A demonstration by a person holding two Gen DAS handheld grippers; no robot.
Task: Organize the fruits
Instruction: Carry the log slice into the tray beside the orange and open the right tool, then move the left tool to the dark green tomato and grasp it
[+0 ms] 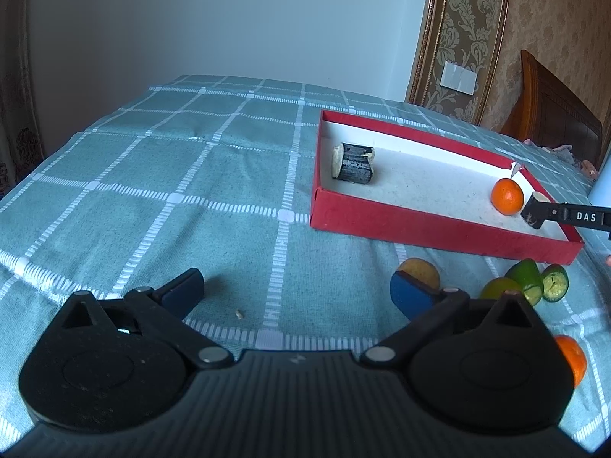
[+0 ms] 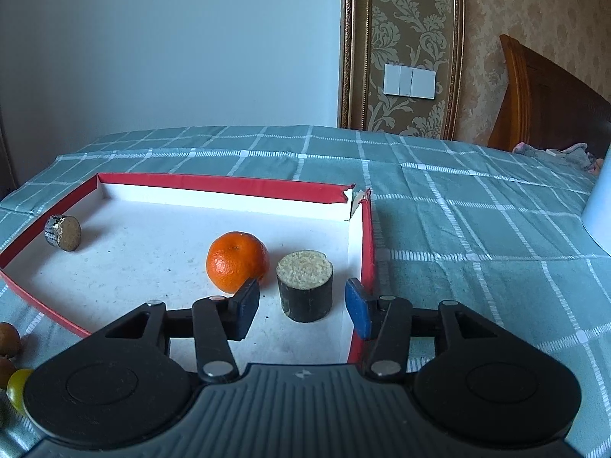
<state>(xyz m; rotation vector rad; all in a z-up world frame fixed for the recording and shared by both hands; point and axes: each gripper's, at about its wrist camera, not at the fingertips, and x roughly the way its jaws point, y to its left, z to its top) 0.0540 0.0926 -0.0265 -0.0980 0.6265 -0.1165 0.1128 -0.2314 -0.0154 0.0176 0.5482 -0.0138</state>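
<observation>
A red box with a white floor (image 2: 229, 184) lies on the checked cloth. Inside it are an orange (image 2: 236, 261), an upright dark cane piece (image 2: 304, 286) with a pale cut top, and another cane piece (image 2: 63, 232) lying at the far left corner. My right gripper (image 2: 302, 299) is open, with its blue pads on either side of the upright piece and clear of it. In the left wrist view the same box (image 1: 420, 231), orange (image 1: 507, 195) and lying cane piece (image 1: 353, 162) show. My left gripper (image 1: 298, 292) hangs open over bare cloth.
Loose fruit lies outside the box's near wall: a yellow-brown one (image 1: 420, 271), green citrus pieces (image 1: 529, 278) and another orange (image 1: 571, 358). A white object (image 2: 599, 210) stands at the right edge. A wooden headboard (image 2: 542, 103) rises behind the cloth.
</observation>
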